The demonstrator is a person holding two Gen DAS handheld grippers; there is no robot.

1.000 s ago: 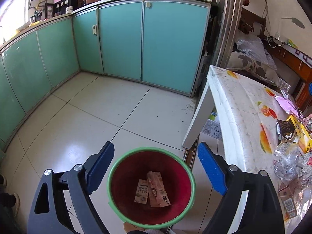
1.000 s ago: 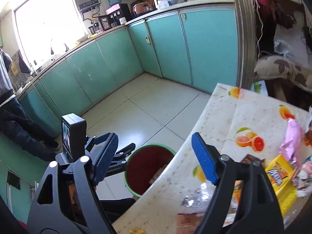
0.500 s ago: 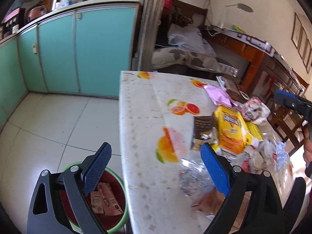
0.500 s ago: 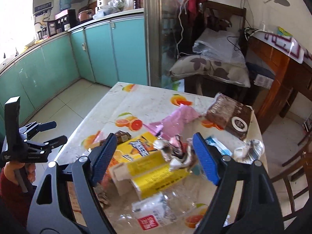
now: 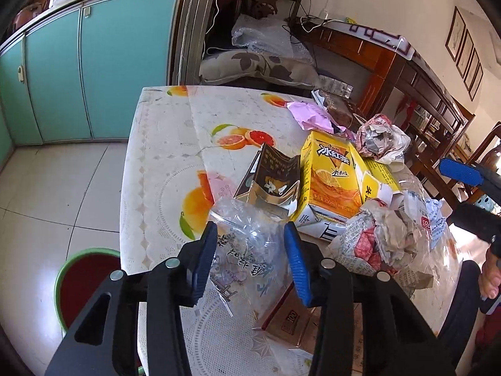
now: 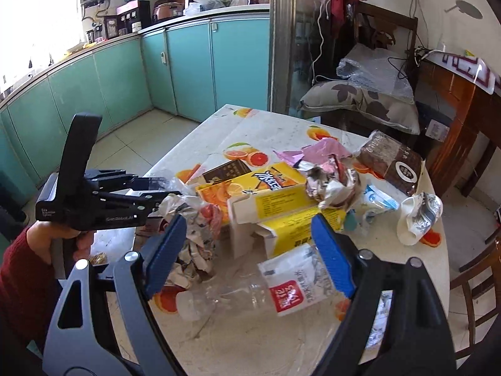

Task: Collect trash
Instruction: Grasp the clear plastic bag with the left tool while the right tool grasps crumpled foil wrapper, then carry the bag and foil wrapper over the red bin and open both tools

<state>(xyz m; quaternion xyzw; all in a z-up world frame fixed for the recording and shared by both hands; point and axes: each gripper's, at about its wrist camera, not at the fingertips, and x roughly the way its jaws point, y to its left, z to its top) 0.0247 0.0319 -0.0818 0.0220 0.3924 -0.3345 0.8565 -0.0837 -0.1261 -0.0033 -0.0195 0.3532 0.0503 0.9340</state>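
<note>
A crumpled clear plastic cup [image 5: 247, 250] with printed characters lies at the table's near edge. My left gripper [image 5: 250, 261] is closing on it, and both blue pads touch its sides. Beyond it sit a dark pouch [image 5: 272, 175], a yellow juice carton [image 5: 332, 178] and wadded newspaper [image 5: 375, 235]. My right gripper [image 6: 250, 250] hangs open over the pile, above a yellow box [image 6: 275, 206] and a flattened clear bottle [image 6: 250, 291] with a red and white label. The left gripper [image 6: 169, 194] shows at the left of the right wrist view.
A red bin with a green rim [image 5: 62, 275] stands on the floor left of the table [image 5: 156, 163]. Pink wrapper [image 6: 319, 150], brown packet [image 6: 391, 163] and crushed paper cup [image 6: 419, 216] lie farther back. Teal cabinets [image 5: 103, 62] line the left; a wooden chair [image 6: 476, 269] stands right.
My left gripper swung right from over the bin to the table and narrowed around the clear cup. The right gripper swung right and came in lower over the pile, still open.
</note>
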